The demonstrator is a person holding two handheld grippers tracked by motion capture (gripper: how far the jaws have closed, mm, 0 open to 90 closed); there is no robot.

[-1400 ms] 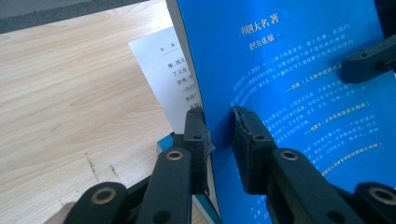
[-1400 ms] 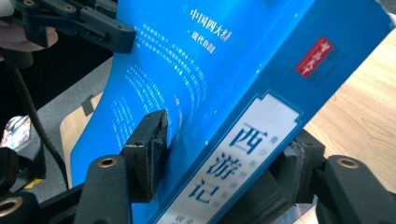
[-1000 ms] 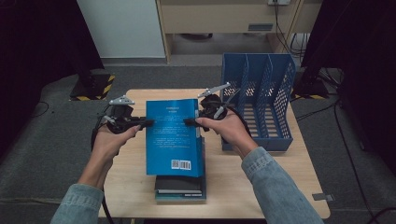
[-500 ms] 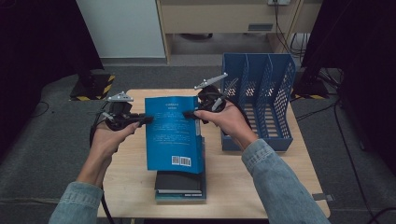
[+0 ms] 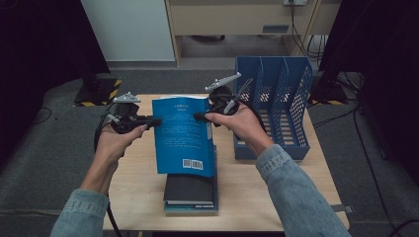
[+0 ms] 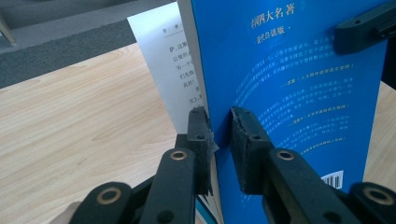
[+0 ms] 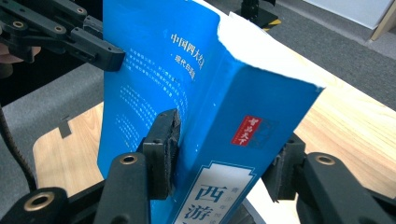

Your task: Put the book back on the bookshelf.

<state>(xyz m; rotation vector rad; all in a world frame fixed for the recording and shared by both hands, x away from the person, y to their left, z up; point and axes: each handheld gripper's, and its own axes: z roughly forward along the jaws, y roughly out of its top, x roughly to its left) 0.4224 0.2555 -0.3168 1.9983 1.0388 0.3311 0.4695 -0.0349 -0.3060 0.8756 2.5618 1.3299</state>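
Overhead, the thick blue paperback book (image 5: pixel 184 136) hangs lifted over the short stack of dark books (image 5: pixel 190 193) at the wooden tabletop's (image 5: pixel 143 187) near edge, with the blue plastic file rack (image 5: pixel 273 106) along its right edge. The left gripper (image 5: pixel 156 121) pinches the book's left edge; the right gripper (image 5: pixel 197 117) clamps its spine. Up close, the left gripper's pads (image 6: pixel 201 135) squeeze the back cover and some pages. Opposite, the right gripper's jaws, just closing, straddle the whole spine (image 7: pixel 224 154).
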